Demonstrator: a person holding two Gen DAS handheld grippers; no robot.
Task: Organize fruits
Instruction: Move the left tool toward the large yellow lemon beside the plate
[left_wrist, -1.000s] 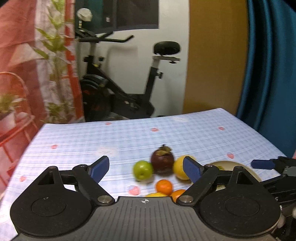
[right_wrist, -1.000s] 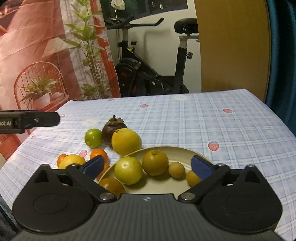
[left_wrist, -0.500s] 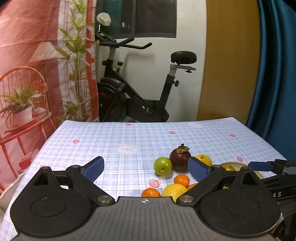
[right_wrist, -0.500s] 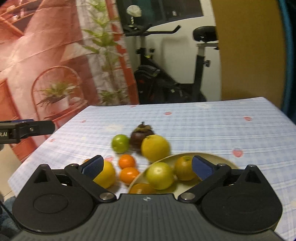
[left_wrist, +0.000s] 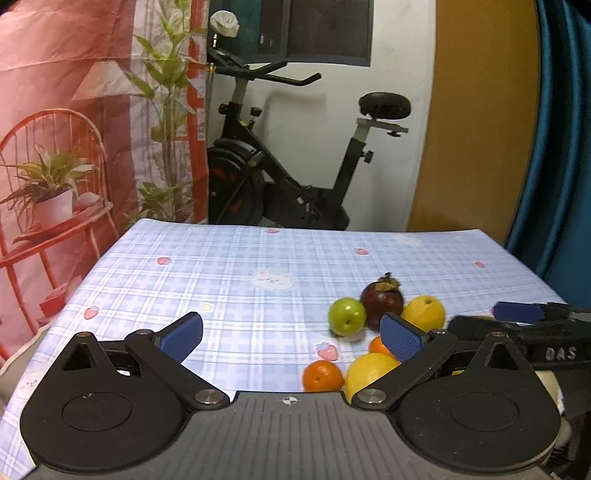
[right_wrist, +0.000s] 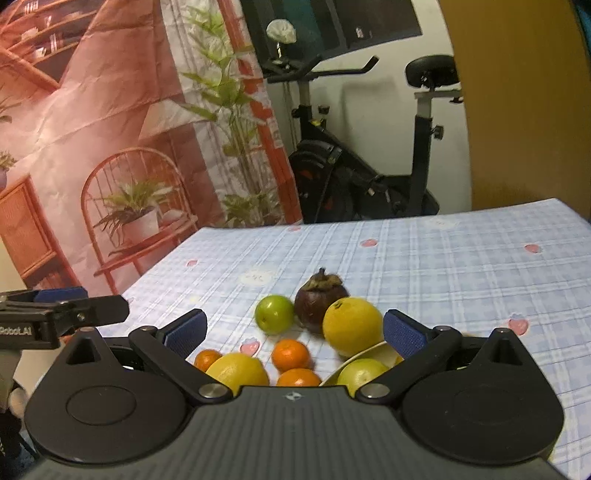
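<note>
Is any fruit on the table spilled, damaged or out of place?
Nothing looks spilled or damaged. Several fruits still lie loose on the tablecloth beside the plate: a green apple, a mangosteen, a big yellow citrus and small oranges.

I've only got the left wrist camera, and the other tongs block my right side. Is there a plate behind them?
Observer: Yes. The right wrist view shows the rim of a beige plate, low down by the right tongs.
Operator: Anything in it?
Observer: A yellow-green fruit lies in it. The tongs' body hides the rest of the plate.
Operator: I count two small oranges on the cloth.
Observer: There is a third small orange, between the near yellow fruit and the plate.
</note>
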